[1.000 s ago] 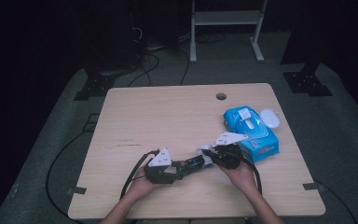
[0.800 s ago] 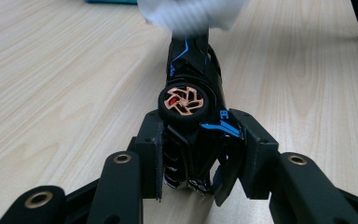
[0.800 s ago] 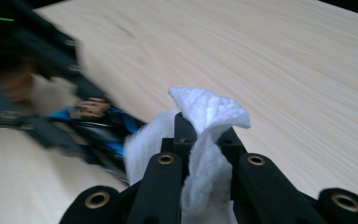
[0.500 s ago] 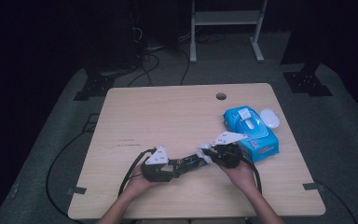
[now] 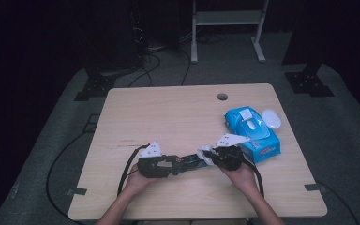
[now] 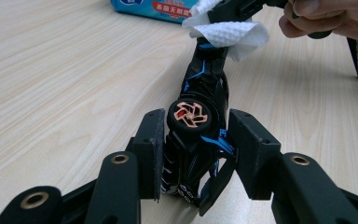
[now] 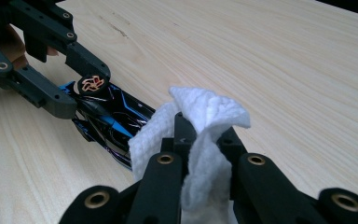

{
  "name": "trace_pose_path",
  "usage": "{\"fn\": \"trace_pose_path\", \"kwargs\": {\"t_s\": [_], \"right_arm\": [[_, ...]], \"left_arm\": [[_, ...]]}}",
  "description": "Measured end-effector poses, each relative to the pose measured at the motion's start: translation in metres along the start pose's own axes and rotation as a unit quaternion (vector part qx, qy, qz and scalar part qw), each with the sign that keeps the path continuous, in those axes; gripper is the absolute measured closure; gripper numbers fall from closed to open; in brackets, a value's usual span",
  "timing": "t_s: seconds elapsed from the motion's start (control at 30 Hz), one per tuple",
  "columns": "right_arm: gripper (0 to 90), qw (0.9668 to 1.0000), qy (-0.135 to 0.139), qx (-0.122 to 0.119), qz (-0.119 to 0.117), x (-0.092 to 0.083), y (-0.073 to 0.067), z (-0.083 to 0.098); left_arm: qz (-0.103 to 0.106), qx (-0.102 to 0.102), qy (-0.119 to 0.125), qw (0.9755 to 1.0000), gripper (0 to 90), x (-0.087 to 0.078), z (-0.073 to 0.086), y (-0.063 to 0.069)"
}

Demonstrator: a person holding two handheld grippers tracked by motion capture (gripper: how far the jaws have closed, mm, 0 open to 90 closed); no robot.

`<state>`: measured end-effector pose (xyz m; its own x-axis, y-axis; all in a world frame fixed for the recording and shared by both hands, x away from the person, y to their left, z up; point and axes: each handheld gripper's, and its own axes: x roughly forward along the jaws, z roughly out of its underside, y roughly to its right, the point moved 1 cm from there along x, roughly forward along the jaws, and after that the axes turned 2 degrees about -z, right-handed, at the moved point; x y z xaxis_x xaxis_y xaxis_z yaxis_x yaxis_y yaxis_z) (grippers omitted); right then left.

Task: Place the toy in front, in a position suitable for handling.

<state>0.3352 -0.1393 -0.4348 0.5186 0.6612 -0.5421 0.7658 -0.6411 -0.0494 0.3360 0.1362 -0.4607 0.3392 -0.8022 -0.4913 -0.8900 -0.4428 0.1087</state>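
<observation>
A: Item one, what is held?

B: A black and blue toy car (image 6: pixel 200 140), turned on its side, is clamped at one end between the jaws of the left gripper (image 6: pixel 196 154). It is kept low over the wooden table (image 5: pixel 168 112), near the front edge. An orange-spoked wheel (image 6: pixel 189 114) is presented upward.

A: Item two?

B: A folded white wipe (image 7: pixel 200 140) is pinched in the closed jaws of the right gripper (image 7: pixel 205 140) and is laid against the car's far end.

A: Stock nearby?

B: A blue pack of wipes (image 5: pixel 253 133) is kept just beyond the right hand (image 5: pixel 241 173); a white lid-like piece (image 5: pixel 272 118) is set beside it.

A: Step judged in hand?

B: Wiping of the car body is presumed. The car should be kept firmly clamped so it is not twisted loose. Strokes are best drawn along the body, away from the left jaws, with light pressure. The wipe's loose fold may be caught on the wheel or trim, so the pad should be kept flat.
</observation>
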Motion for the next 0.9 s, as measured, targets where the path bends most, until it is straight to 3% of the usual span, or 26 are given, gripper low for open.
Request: {"fn": "trace_pose_path", "kwargs": {"t_s": [0.17, 0.4, 0.53, 0.67, 0.77, 0.9], "right_arm": [[82.6, 1.0000, -0.003, -0.002, 0.000, -0.001, 0.000, 0.000], [82.6, 1.0000, -0.005, -0.002, -0.005, 0.003, -0.005, -0.005], [82.6, 0.9998, -0.006, -0.016, -0.010, 0.006, -0.010, -0.008], [82.6, 0.9999, -0.013, -0.007, 0.007, -0.001, 0.000, -0.005], [82.6, 0.9999, -0.011, 0.006, 0.008, -0.005, 0.005, -0.003], [82.6, 0.9997, -0.006, 0.014, -0.018, 0.000, 0.000, -0.005]], "left_arm": [[0.001, -0.011, 0.005, 0.9999, 57.5, 0.000, 0.000, -0.002], [-0.004, -0.009, 0.000, 0.9999, 57.9, 0.002, 0.001, -0.003], [-0.002, -0.009, -0.002, 1.0000, 58.3, 0.002, 0.001, -0.003], [-0.004, -0.002, -0.005, 1.0000, 58.7, 0.002, 0.001, -0.001], [-0.003, -0.004, -0.004, 1.0000, 58.7, 0.002, 0.001, -0.002], [0.000, -0.013, -0.003, 0.9999, 58.2, 0.001, 0.000, -0.003]]}}
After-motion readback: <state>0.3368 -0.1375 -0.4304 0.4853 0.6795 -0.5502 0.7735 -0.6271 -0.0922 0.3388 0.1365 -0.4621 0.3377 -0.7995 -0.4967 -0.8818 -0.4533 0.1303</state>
